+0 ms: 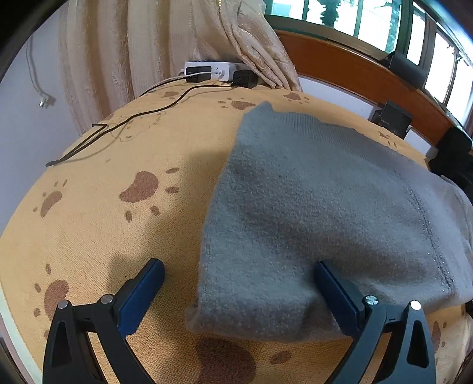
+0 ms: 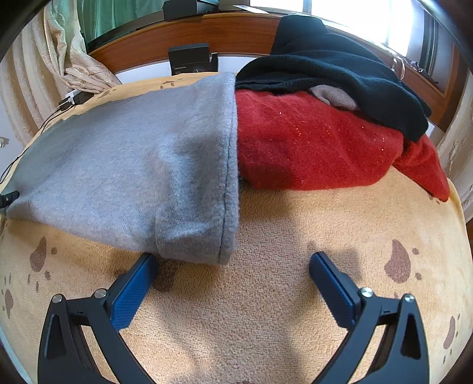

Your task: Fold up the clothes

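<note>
1. Left wrist view: the left gripper point(image 1: 239, 277) hangs spread and released; the grey sweater point(image 1: 310, 212) has its near corner between the fingers, at 12 o'clock.
2. The right gripper point(image 2: 233, 265) is likewise spread, holding nothing, with the sweater's hem at 11 o'clock.
3. The sweater lies flat as a doubled panel on the paw-print blanket point(image 1: 118, 236); more folds may remain.
4. Farther off, at 1 o'clock, the red garment point(image 2: 310, 141) and black garment point(image 2: 340, 68) lie heaped, unfolded.
5. Black box point(image 2: 189, 59): lettering unreadable.

Tan blanket point(image 1: 103, 236) with brown paw prints, curved wooden rail point(image 1: 354, 71) behind it, beige curtain point(image 1: 118, 44) at the far left, bright windows point(image 1: 369, 20) above (daylight flooding in), pale wall point(image 1: 17, 118), white power strip point(image 1: 207, 71) with black cables.
</note>
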{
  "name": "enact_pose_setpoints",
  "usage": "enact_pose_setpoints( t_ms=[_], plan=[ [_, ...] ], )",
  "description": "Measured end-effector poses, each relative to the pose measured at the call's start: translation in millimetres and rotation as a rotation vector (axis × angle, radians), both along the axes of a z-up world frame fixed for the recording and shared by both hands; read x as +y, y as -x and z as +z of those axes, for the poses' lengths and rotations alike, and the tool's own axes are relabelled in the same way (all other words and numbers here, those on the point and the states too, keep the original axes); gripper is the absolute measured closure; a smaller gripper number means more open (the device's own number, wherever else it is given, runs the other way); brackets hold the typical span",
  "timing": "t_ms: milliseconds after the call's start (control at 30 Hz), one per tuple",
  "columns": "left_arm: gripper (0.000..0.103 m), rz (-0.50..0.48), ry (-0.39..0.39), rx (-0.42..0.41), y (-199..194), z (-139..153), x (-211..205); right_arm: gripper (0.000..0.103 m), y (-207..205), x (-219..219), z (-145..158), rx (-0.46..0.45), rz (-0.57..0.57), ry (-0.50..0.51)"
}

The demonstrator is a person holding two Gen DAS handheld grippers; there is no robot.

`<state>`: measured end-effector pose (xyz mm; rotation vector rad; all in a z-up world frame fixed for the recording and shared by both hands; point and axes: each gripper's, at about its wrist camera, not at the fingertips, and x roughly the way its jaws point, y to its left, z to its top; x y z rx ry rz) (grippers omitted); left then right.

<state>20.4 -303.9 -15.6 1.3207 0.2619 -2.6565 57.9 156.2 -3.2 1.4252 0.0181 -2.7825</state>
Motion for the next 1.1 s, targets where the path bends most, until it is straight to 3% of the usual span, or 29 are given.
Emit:
enact_pose_setpoints(
  t_ms=[133,300,500,600,767,900,1000,1033,1100],
  plan=[
    [0.0,-0.004,-0.022,0.01,-1.9,0.9,-3.5,0.0,1.5,-0.3,-0.6,0.0,0.0,0.002],
    [0.0,-0.035,-0.142,0.1,-17.5,25.0,-12.5,0.0,1.9,0.4,-0.9,0.0,0.0,0.003],
    [0.0,-0.124,0.05,0.222,-29.6,88.8,21.6,0.0,0.6,1.7,-0.9,0.0,0.0,0.004],
    [0.0,-0.205,0.074,0.235,-16.6,100.1,43.2,0.0,0.3,1.5,-1.1,0.0,0.001,0.004],
    [0.0,-0.209,0.015,0.143,14.6,61.8,44.9,0.0,-3.1,5.1,2.0,0.017,-0.013,0.032],
    [0.0,-0.192,-0.041,0.055,39.0,23.9,41.3,0.0,-23.7,25.7,20.9,0.132,-0.041,0.211],
    [0.0,-0.187,-0.038,0.06,38.1,7.2,39.9,0.003,-29.0,29.6,35.3,0.188,-0.013,0.287],
    [0.0,-0.188,-0.03,0.062,37.6,7.3,41.1,0.008,-26.0,27.1,36.9,0.181,0.003,0.289],
    [0.0,-0.19,-0.03,0.058,37.9,7.1,41.8,0.032,-16.7,19.4,34.7,0.156,0.019,0.266]
  ],
)
